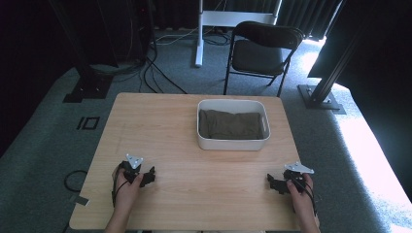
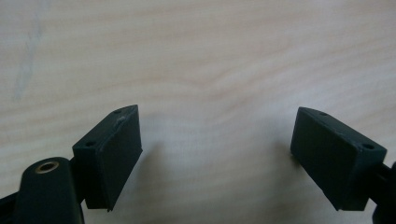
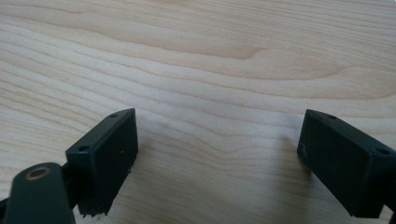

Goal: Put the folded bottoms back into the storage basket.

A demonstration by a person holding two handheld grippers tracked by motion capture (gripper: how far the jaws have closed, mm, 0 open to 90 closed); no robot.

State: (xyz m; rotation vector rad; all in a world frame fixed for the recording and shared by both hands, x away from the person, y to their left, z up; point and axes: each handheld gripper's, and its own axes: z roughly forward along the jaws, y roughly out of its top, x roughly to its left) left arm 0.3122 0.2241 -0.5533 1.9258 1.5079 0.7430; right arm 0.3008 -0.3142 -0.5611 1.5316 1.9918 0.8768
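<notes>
- Left gripper (image 1: 145, 175): held in the person's left hand (image 1: 127, 189) near the table's near-left corner, a little in from the left edge and set back from the near edge. In the left gripper view its jaws stand wide apart over bare wood, with nothing between them (image 2: 215, 149).
- Right gripper (image 1: 273, 182): held in the person's right hand (image 1: 301, 191) near the near-right corner, close to the right edge. In the right gripper view its jaws are likewise spread wide with only wood grain between them (image 3: 217, 154).
- The two grippers are well apart; the stretch of table (image 1: 204, 194) between them along the near edge is bare wood.
- The middle band of the table, from the grippers up to the tub, carries no item, and the whole left half is open surface to the far-left corner.
- White tub (image 1: 232, 144): stands on the far half, right of centre, its long side parallel to the far edge. A strip of table remains between it and the right edge, a narrower one between it and the far edge.
- Olive cloth (image 1: 231, 124): lies folded inside the tub, below its rim, covering most of the floor of it.
- Beyond the far edge: a black folding chair (image 1: 262, 51) stands on grey carpet just behind the far-right corner; a white stand leg (image 1: 199, 34) and loose cables (image 1: 155, 68) lie farther back.
</notes>
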